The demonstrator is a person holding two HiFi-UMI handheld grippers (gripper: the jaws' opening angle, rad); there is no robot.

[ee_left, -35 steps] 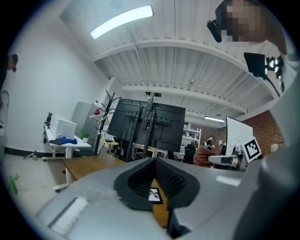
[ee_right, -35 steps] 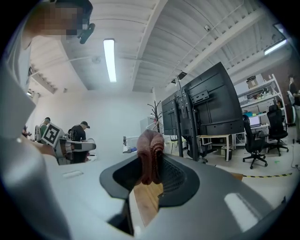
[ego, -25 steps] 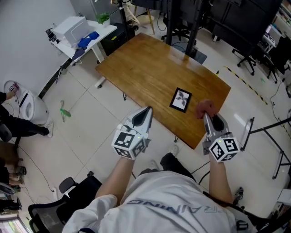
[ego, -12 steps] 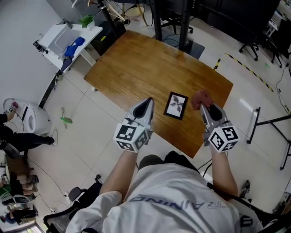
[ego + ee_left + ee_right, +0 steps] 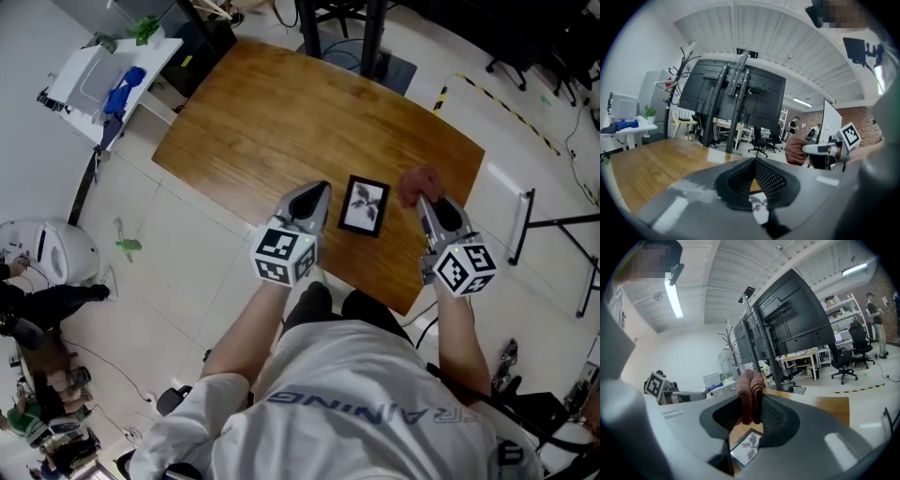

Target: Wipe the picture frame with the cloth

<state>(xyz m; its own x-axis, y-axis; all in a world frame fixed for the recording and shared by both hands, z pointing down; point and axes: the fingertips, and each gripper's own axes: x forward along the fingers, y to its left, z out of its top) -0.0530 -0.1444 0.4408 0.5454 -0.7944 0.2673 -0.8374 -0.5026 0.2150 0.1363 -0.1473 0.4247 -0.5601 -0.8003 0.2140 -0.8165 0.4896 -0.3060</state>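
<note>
The picture frame [image 5: 364,205] lies flat near the lower edge of the wooden surface [image 5: 281,112], centre of the head view, between my two grippers. My right gripper [image 5: 427,199] has its jaws clamped on the reddish cloth [image 5: 419,185], just right of it. My left gripper [image 5: 319,193] has its jaws closed on nothing. I'd lower the cloth flat onto the glass and brace the frame's left edge so it can't slide.

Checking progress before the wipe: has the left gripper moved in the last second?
Yes. The left gripper has closed in on the picture frame, going from over the floor to the table edge beside it.
</note>
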